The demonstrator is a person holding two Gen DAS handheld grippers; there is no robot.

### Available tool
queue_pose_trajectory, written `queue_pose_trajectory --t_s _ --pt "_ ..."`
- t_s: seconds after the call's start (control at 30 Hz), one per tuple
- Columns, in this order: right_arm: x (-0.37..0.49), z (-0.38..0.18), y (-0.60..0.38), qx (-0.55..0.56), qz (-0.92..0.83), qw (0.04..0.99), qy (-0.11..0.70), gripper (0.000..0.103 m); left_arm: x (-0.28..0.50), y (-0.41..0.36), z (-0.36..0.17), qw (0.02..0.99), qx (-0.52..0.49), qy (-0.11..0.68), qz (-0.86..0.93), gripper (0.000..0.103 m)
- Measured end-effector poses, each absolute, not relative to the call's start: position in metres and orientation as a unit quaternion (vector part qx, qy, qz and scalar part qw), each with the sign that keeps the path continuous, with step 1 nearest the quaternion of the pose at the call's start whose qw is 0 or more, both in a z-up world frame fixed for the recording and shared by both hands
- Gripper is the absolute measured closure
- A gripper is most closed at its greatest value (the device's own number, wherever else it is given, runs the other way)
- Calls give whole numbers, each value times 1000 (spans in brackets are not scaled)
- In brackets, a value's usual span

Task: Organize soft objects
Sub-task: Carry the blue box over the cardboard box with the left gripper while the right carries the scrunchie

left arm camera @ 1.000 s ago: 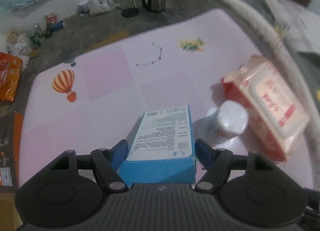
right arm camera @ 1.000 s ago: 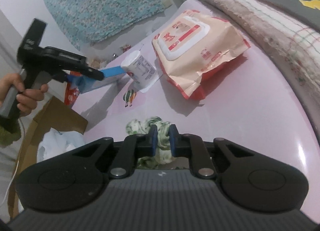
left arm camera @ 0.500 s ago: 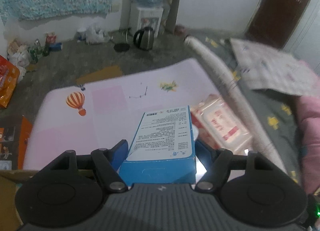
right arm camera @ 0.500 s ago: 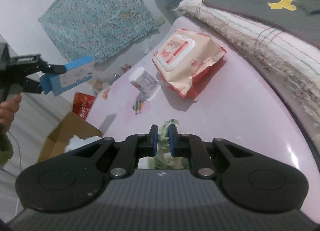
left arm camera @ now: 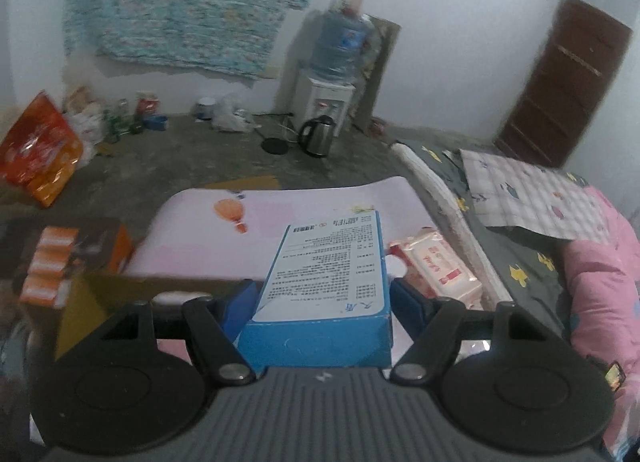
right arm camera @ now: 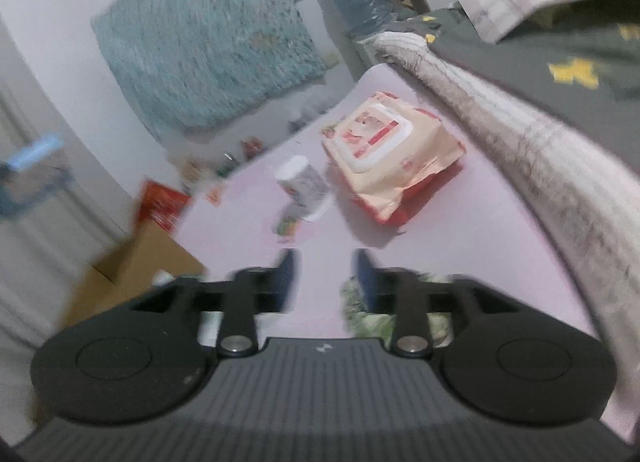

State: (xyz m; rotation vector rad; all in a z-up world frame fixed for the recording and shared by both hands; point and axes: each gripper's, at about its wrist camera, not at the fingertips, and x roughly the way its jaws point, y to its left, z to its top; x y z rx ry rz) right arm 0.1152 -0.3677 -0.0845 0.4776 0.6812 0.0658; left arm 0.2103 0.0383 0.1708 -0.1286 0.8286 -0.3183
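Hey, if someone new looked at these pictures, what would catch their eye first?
Probably the blue box clamped in the left tool, filling the foreground over the pink mat. Next, the wipes pack lying on that mat beside a white tube, beyond the right tool, whose jaws have just been opening with nothing between them.

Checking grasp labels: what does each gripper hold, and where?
Left gripper clamps the blue box by its long sides, near end. Right gripper, just opened, holds nothing.

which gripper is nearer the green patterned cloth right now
Right. The right gripper, jaws just opened, sits beside the green cloth; the left gripper holds the blue box elsewhere.
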Motion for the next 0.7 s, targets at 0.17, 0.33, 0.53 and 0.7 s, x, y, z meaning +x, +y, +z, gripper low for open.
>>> queue_pose_trajectory --t_s 0.17,0.33,0.53,0.7 --pt "147 -98 -343 131 43 912 386 24 165 82 153 901 -77 409 -124 29" --pt "163 -122 -323 72 41 892 444 41 120 121 125 897 -100 418 -102 29" --pt "161 -123 -314 34 18 889 456 80 77 154 99 898 -125 414 -87 29" --pt "156 -120 -340 102 4 893 439 88 57 167 79 895 -152 413 -74 29"
